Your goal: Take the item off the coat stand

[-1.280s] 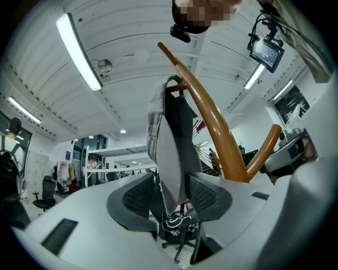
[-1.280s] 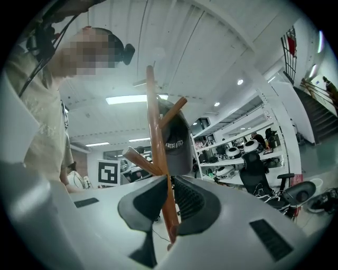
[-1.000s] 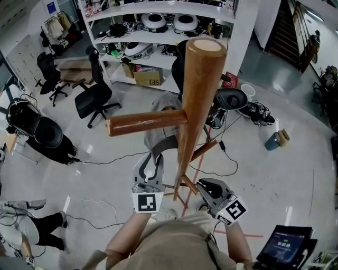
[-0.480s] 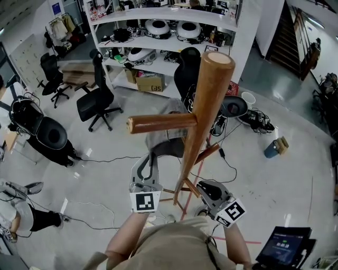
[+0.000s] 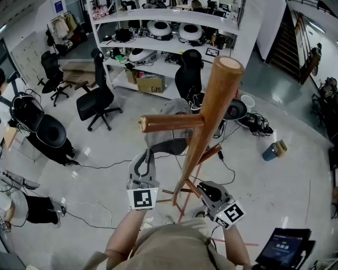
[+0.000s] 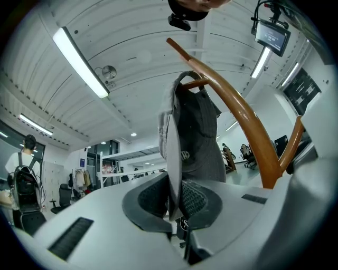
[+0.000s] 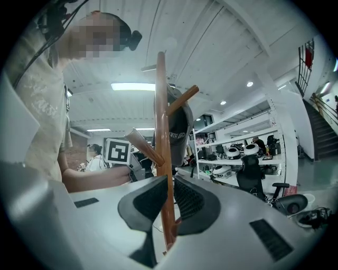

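**Left gripper** (image 5: 144,156): reaching upward beside the stand. In the left gripper view (image 6: 174,199) its jaws are closing, with the brim of the grey cap (image 6: 198,134) standing on edge between the pads, and both pads are pressing against it.

**Right gripper** (image 5: 204,186): sitting low, on the other side of the stand. In the right gripper view (image 7: 170,203) its jaws are clamping the upright pole of the coat stand (image 7: 161,132).

**Grey cap** (image 5: 170,138): hanging from a peg of the coat stand (image 5: 211,111), directly above the left gripper. The crown is hanging against the pole and the brim is pointing down into the jaws. In the left gripper view the cap's back strap is looping over the peg, high on the coat stand (image 6: 248,126).

**Coat stand**: brown wood, standing on the grey floor (image 5: 274,179), with one long peg (image 5: 169,123) projecting sideways over the cap.

**Background**: a black office chair (image 5: 95,100) is standing to the left, well apart. White shelving (image 5: 163,13) loaded with equipment is running along the far side.
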A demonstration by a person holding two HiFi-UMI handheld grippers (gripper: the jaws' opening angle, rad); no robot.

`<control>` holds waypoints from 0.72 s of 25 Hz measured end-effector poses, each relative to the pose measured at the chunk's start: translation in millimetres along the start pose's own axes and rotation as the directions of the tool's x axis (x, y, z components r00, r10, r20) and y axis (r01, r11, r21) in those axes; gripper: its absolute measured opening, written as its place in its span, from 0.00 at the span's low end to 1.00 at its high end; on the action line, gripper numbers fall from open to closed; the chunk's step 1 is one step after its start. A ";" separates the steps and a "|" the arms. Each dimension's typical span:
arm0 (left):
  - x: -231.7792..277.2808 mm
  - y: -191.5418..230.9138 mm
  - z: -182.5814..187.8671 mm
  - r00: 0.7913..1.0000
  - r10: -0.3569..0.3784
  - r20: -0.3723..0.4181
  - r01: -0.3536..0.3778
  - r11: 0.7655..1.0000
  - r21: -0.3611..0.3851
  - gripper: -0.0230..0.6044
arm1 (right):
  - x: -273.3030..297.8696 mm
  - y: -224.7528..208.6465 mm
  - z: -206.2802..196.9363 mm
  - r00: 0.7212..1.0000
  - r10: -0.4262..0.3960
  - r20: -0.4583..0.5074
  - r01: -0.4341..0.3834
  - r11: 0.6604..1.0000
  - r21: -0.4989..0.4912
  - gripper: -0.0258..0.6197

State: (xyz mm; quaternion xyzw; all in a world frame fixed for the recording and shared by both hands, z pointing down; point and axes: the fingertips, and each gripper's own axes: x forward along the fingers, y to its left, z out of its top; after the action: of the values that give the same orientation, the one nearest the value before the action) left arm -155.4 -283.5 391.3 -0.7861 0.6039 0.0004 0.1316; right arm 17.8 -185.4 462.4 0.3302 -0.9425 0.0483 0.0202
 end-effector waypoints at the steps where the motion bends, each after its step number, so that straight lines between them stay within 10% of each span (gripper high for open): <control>1: 1.7 1.0 0.5 1.000 0.003 0.005 -0.003 1.000 0.005 0.09 | 0.4 0.1 -0.2 1.000 -0.001 -0.001 0.001 1.000 -0.001 0.11; 18: 21.9 9.8 2.3 1.000 -0.009 -0.003 0.009 1.000 -0.013 0.09 | 2.0 -1.3 -2.4 1.000 -0.020 0.010 0.020 1.000 0.008 0.11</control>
State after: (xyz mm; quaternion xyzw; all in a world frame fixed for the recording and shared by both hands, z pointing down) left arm -158.4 -306.1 383.6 -0.7898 0.6004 0.0027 0.1255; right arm 17.0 -187.4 465.0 0.3401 -0.9389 0.0502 0.0144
